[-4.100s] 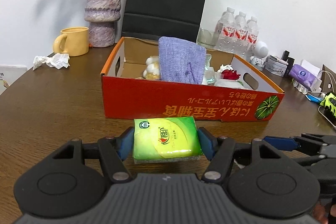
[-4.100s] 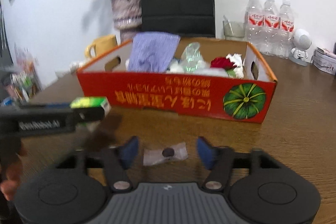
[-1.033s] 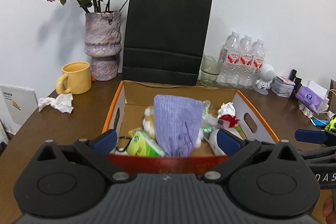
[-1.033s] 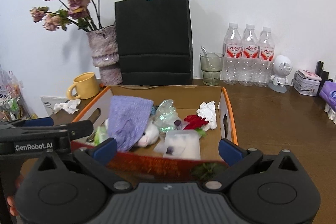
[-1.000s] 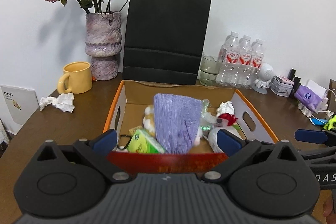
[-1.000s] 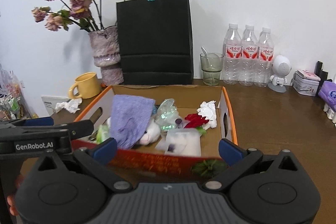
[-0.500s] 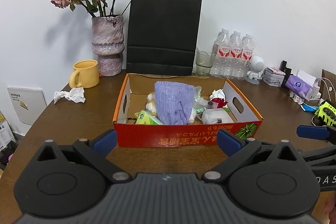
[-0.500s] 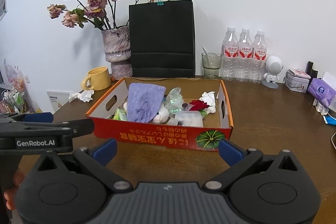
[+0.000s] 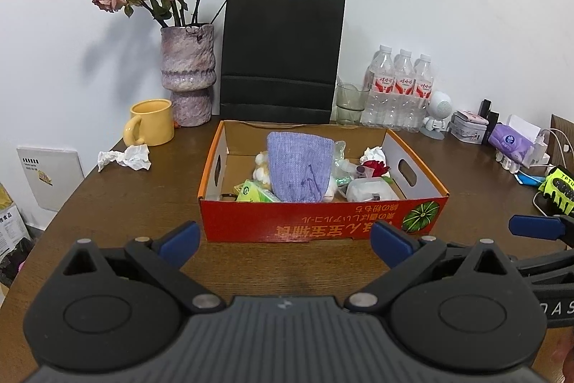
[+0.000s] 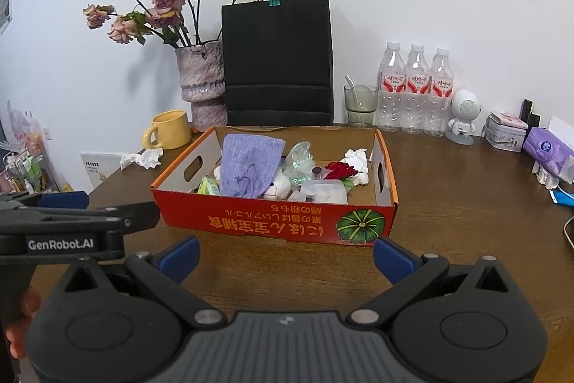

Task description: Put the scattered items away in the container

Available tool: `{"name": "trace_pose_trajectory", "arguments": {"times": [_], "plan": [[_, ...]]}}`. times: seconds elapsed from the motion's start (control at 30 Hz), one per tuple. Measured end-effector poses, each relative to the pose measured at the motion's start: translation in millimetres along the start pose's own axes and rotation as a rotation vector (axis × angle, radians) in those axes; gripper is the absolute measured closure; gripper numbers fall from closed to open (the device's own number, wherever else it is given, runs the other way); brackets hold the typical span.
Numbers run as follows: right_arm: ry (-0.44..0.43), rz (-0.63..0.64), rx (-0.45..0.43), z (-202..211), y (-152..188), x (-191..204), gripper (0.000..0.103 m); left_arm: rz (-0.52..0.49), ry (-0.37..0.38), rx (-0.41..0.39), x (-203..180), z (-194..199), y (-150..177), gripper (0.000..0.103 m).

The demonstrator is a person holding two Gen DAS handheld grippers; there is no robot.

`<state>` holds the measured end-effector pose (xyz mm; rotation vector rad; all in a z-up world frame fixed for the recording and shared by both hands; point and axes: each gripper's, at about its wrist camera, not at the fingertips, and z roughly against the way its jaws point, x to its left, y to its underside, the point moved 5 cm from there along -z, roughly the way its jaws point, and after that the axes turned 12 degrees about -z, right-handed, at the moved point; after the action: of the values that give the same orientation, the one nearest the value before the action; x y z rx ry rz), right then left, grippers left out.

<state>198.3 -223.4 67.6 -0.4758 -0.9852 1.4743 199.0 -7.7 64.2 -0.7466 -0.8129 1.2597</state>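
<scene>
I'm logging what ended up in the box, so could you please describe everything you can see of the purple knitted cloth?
The purple knitted cloth is a lavender, coarse-woven fabric piece with a rounded top and a dark thread squiggle low on its face. It stands propped upright in the middle of the cardboard box, rising above the rim. It leans against pale soft items behind it, with the green tissue pack at its left and crinkled clear plastic at its right. No jaws touch it.

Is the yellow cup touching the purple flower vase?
Apart. The right wrist view shows the yellow cup left of the purple vase, with a strip of wall and table between them.
</scene>
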Motion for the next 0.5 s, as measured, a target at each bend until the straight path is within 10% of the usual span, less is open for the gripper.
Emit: {"name": "trace_pose_trajectory", "arguments": {"times": [0.5], "plan": [[0.002,-0.001,0.006,-2.0,2.2,0.8,0.000,0.006,-0.001,0.010,1.4,-0.3,1.2,0.000]]}}
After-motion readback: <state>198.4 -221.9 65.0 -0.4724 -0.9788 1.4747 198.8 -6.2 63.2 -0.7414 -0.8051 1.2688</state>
